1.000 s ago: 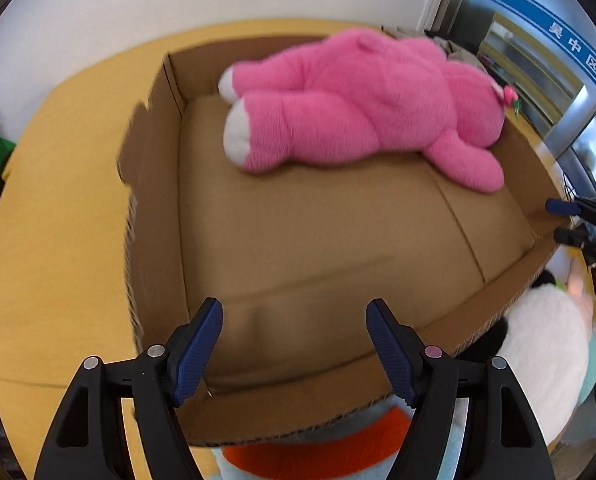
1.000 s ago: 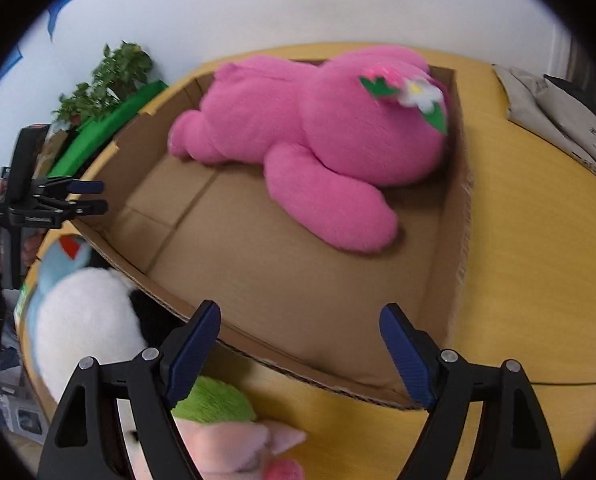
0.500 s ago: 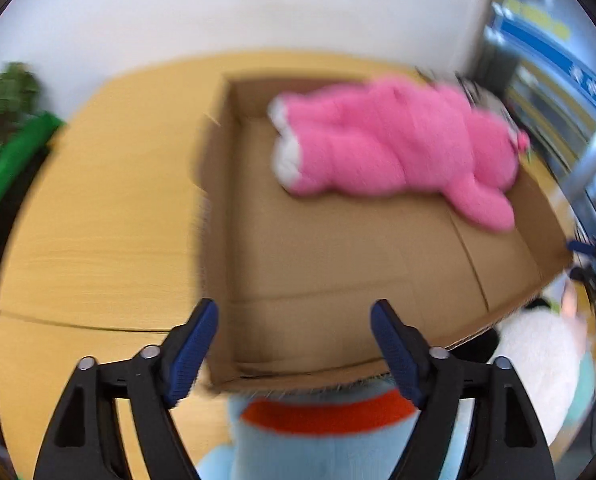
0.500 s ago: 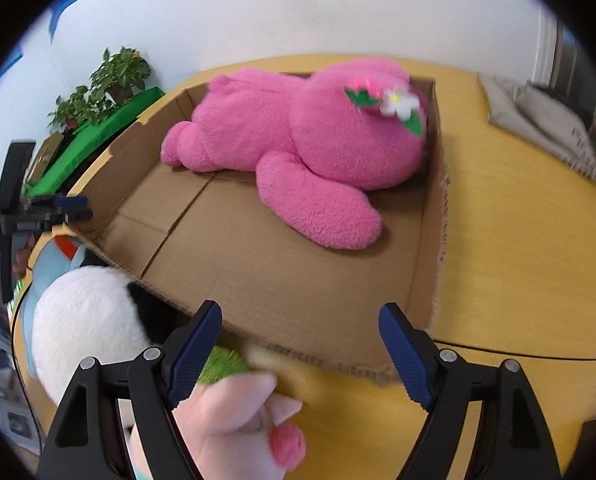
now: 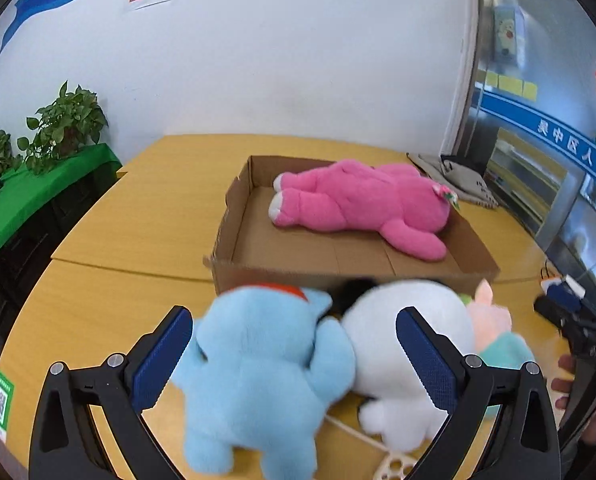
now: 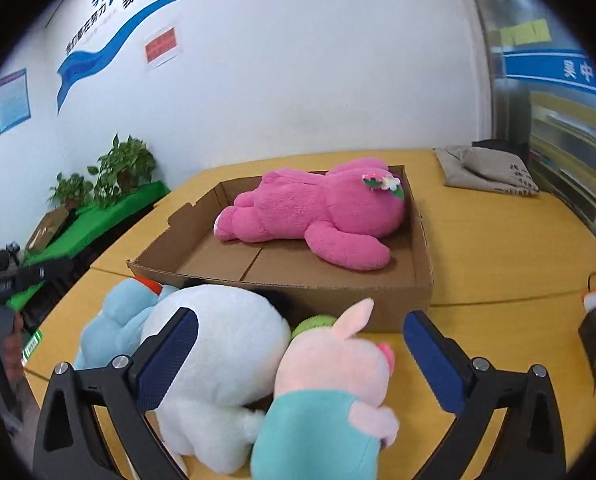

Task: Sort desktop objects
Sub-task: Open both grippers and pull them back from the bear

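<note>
The left gripper (image 5: 294,356) has just been opening and stands spread wide, the light blue plush (image 5: 258,376) lying between its pads untouched; the right gripper (image 6: 299,356) has likewise just opened, spread over the white plush (image 6: 214,360) and the pink pig plush (image 6: 329,392); beyond them the pink bear (image 6: 317,212) lies inside the cardboard box (image 6: 417,280) on the yellow table (image 6: 497,248).

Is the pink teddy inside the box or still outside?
Inside. The pink teddy lies on its side on the cardboard box floor, walls all around.
</note>
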